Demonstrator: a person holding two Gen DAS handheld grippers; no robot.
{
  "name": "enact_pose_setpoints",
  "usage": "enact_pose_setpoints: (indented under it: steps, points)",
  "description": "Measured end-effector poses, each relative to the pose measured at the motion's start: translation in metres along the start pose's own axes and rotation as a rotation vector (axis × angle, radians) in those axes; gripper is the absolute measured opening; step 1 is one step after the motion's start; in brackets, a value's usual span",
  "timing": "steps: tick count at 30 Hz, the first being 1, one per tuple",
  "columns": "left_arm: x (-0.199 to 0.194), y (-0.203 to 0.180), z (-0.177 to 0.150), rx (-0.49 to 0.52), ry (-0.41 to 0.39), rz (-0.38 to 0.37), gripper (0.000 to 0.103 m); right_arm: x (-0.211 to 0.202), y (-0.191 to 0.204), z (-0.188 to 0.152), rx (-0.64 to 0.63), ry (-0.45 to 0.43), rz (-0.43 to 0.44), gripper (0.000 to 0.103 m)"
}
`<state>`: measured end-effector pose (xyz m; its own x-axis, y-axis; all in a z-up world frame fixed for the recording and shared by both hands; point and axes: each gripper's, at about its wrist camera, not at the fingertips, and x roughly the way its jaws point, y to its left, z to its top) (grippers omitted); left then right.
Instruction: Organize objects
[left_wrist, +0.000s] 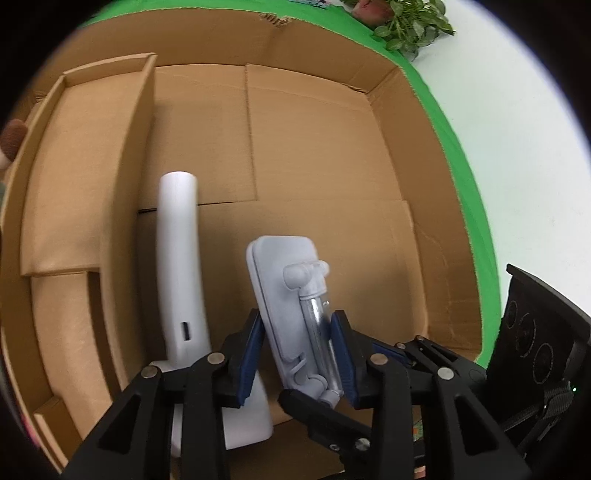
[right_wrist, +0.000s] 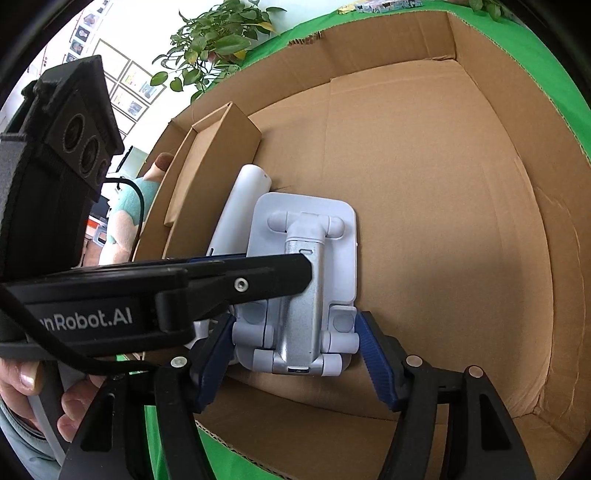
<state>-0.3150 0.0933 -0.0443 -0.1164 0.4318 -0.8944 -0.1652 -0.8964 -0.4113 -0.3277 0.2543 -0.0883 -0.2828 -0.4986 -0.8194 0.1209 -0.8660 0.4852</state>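
A folded grey phone stand (left_wrist: 284, 288) is inside a large open cardboard box (left_wrist: 317, 147), on edge in the left wrist view. My left gripper (left_wrist: 298, 356) is shut on the stand, blue pads against both of its sides. A white curved device (left_wrist: 177, 266) lies just left of it, along a cardboard divider. In the right wrist view the stand (right_wrist: 306, 240) sits between the open fingers of my right gripper (right_wrist: 295, 363), which do not touch it. The left gripper's black finger (right_wrist: 236, 280) crosses in front of the stand.
A narrow cardboard divider (left_wrist: 129, 184) forms a separate strip at the box's left side (right_wrist: 221, 147). The box stands on a green cloth (left_wrist: 461, 177). A potted plant (right_wrist: 218, 40) is beyond the box. A plush toy (right_wrist: 129, 206) sits outside its left wall.
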Motion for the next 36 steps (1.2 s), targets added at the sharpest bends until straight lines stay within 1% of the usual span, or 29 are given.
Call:
enact_pose_setpoints:
  steps: [1, 3, 6, 9, 11, 13, 16, 17, 18, 19, 20, 21, 22, 23, 24, 25, 27, 28, 30, 33, 36]
  points:
    - [0.001, 0.0, 0.008, 0.003, 0.003, 0.004, 0.035, 0.0, 0.001, 0.0, -0.005, 0.007, 0.0, 0.066]
    - [-0.003, 0.002, 0.007, 0.014, 0.007, -0.007, 0.035, 0.001, 0.001, -0.001, -0.012, 0.02, 0.007, 0.067]
    - [-0.016, 0.004, 0.005, 0.016, -0.02, -0.015, 0.035, 0.0, 0.003, -0.003, -0.015, 0.021, 0.001, 0.067]
    - [-0.034, 0.004, 0.004, 0.025, -0.059, -0.015, 0.035, 0.002, 0.005, -0.001, -0.007, 0.013, -0.034, 0.067]
    - [-0.05, 0.005, -0.002, 0.037, -0.097, -0.012, 0.036, 0.003, 0.008, -0.001, -0.01, 0.012, -0.076, 0.064]
    - [-0.069, 0.007, -0.012, 0.058, -0.156, 0.018, 0.036, 0.004, 0.012, -0.003, -0.025, 0.008, -0.1, 0.058]
    - [-0.098, 0.003, -0.029, 0.1, -0.284, 0.071, 0.036, 0.001, 0.015, -0.007, -0.036, -0.011, -0.119, 0.054]
    - [-0.108, 0.002, -0.037, 0.113, -0.335, 0.098, 0.036, -0.003, 0.017, -0.008, -0.039, -0.024, -0.128, 0.054]
    - [-0.117, -0.002, -0.047, 0.128, -0.401, 0.128, 0.036, -0.009, 0.02, -0.012, -0.047, -0.043, -0.151, 0.054]
    - [-0.125, -0.006, -0.055, 0.142, -0.479, 0.163, 0.038, -0.02, 0.025, -0.018, -0.064, -0.076, -0.186, 0.055]
    - [-0.139, -0.008, -0.07, 0.151, -0.56, 0.211, 0.056, -0.034, 0.032, -0.026, -0.093, -0.125, -0.221, 0.06]
    - [-0.151, -0.011, -0.09, 0.151, -0.677, 0.294, 0.084, -0.052, 0.04, -0.038, -0.128, -0.197, -0.271, 0.083]
    - [-0.158, -0.012, -0.105, 0.144, -0.762, 0.349, 0.092, -0.065, 0.046, -0.048, -0.148, -0.253, -0.311, 0.103]
    - [-0.166, -0.015, -0.125, 0.141, -0.859, 0.405, 0.098, -0.079, 0.052, -0.061, -0.165, -0.317, -0.344, 0.103]
    - [-0.17, -0.019, -0.144, 0.147, -0.94, 0.462, 0.103, -0.09, 0.058, -0.074, -0.185, -0.365, -0.37, 0.103]
    - [-0.171, -0.023, -0.156, 0.156, -0.979, 0.509, 0.103, -0.099, 0.063, -0.087, -0.196, -0.393, -0.393, 0.103]
    - [-0.165, -0.031, -0.181, 0.158, -1.024, 0.616, 0.103, -0.108, 0.068, -0.109, -0.196, -0.427, -0.415, 0.103]
    - [-0.16, -0.034, -0.188, 0.156, -1.03, 0.631, 0.103, -0.112, 0.071, -0.121, -0.199, -0.442, -0.415, 0.103]
    - [-0.152, -0.035, -0.202, 0.136, -1.023, 0.632, 0.103, -0.115, 0.077, -0.141, -0.212, -0.465, -0.411, 0.103]
    - [-0.147, -0.033, -0.221, 0.122, -0.99, 0.581, 0.103, -0.124, 0.088, -0.166, -0.25, -0.528, -0.416, 0.103]
    - [-0.142, -0.032, -0.23, 0.125, -0.976, 0.593, 0.103, -0.13, 0.104, -0.187, -0.3, -0.588, -0.434, 0.103]
